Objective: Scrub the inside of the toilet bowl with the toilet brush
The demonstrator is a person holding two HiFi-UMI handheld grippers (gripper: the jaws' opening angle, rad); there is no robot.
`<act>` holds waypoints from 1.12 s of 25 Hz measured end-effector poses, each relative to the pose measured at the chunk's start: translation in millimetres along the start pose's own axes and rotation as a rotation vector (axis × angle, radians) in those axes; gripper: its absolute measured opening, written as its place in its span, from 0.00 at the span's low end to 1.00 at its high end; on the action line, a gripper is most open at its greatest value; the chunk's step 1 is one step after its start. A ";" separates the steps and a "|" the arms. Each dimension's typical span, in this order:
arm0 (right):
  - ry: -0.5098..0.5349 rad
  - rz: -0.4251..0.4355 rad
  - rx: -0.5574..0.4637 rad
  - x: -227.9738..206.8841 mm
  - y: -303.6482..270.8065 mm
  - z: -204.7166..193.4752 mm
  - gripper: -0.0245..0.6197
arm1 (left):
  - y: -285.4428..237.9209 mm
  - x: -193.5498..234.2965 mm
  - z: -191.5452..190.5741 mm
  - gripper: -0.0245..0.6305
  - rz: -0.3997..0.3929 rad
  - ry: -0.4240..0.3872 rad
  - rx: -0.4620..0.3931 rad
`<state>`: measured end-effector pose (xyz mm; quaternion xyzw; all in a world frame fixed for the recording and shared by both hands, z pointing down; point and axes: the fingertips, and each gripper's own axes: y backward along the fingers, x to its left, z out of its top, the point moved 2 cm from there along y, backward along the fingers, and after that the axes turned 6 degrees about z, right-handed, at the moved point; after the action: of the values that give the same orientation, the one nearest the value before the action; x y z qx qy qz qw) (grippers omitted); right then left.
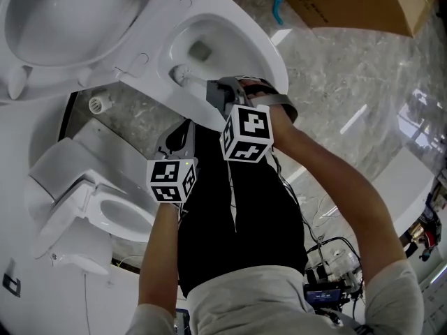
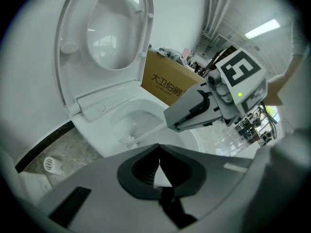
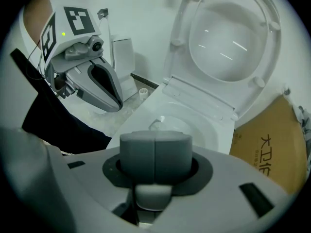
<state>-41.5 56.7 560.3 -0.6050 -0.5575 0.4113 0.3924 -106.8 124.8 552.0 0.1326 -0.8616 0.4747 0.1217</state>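
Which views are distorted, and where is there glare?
Head view: even light, streaks of glare on the marble floor. Left gripper view: fisheye bend, dark corners, a glaring ceiling lamp, yet the toilet brush shows clearly. Right gripper view: the same bend, with highlights on the toilet lid.

Could enter the toilet bowl (image 1: 269, 56) from above and from its front. Found the back closed by the raised lid (image 1: 70, 19). Met the toilet brush (image 1: 183, 75) and the right gripper (image 1: 216, 93) filling part of the opening (the person's side). Had a cardboard box (image 1: 349, 2) near one flank, a second toilet (image 1: 105, 215) on the other, with bare floor (image 1: 349, 89) between box and bowl.
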 end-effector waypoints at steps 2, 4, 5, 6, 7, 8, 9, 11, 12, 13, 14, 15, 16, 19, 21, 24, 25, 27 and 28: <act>0.002 -0.014 0.009 -2.5 -2.7 -2.4 0.26 | 0.3 -0.7 0.7 0.05 -0.001 -0.001 -0.001; 0.011 -0.032 0.031 -5.7 -7.1 -5.8 0.26 | 0.5 -0.9 0.9 0.05 0.000 -0.002 -0.001; 0.014 -0.040 0.046 -7.7 -10.0 -8.4 0.26 | 0.5 -0.8 0.6 0.05 0.000 -0.002 0.000; 0.013 -0.047 0.063 -9.8 -13.2 -11.5 0.26 | 0.4 -0.7 0.2 0.05 0.000 -0.001 0.001; 0.009 -0.052 0.077 -11.9 -16.6 -14.8 0.26 | 0.2 -0.8 -0.3 0.05 0.000 0.000 0.002; 0.003 -0.055 0.088 -14.2 -19.9 -18.1 0.26 | 0.1 -0.8 -0.6 0.05 0.001 0.000 0.003; -0.002 -0.058 0.095 -16.4 -23.1 -21.3 0.26 | -0.1 -0.9 -0.8 0.05 0.001 0.001 0.004; -0.005 -0.060 0.107 -20.0 -29.1 -27.0 0.26 | -0.9 -0.9 -1.3 0.05 0.000 0.002 0.006; -0.003 -0.059 0.113 -21.4 -32.3 -29.8 0.26 | -1.5 -0.6 -1.8 0.05 0.000 0.003 0.008; 0.000 -0.058 0.121 -22.4 -35.9 -32.2 0.26 | -2.2 0.4 -2.4 0.05 0.000 0.002 0.010; 0.003 -0.057 0.129 -23.4 -39.9 -34.0 0.26 | -3.0 2.0 -3.0 0.05 0.001 0.001 0.012; 0.008 -0.057 0.136 -24.5 -43.9 -35.5 0.26 | -4.0 4.1 -3.4 0.05 0.004 0.001 0.014; 0.014 -0.058 0.142 -26.0 -47.6 -37.0 0.26 | -5.4 6.1 -3.5 0.05 0.007 0.001 0.016; 0.022 -0.059 0.152 -30.7 -53.8 -40.9 0.26 | -10.8 9.6 -2.4 0.05 0.016 0.006 0.022; 0.010 -0.051 0.149 -32.8 -54.7 -41.1 0.26 | -13.7 11.2 0.1 0.05 0.016 0.004 0.023; -0.011 -0.039 0.143 -35.1 -53.0 -40.6 0.26 | -18.3 14.4 5.7 0.05 0.019 -0.003 0.014; -0.017 -0.034 0.138 -34.7 -52.3 -40.2 0.27 | -19.5 15.3 6.9 0.05 0.021 -0.003 0.011; -0.022 -0.028 0.131 -32.2 -50.9 -40.8 0.27 | -21.0 15.5 7.3 0.05 0.024 0.001 0.011; -0.024 -0.023 0.131 -30.4 -50.1 -42.1 0.27 | -21.7 14.6 7.0 0.05 0.023 0.003 0.013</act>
<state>-21.0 29.2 623.7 -0.5668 -0.5408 0.4497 0.4291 -113.5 106.0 570.3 0.1228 -0.8598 0.4818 0.1165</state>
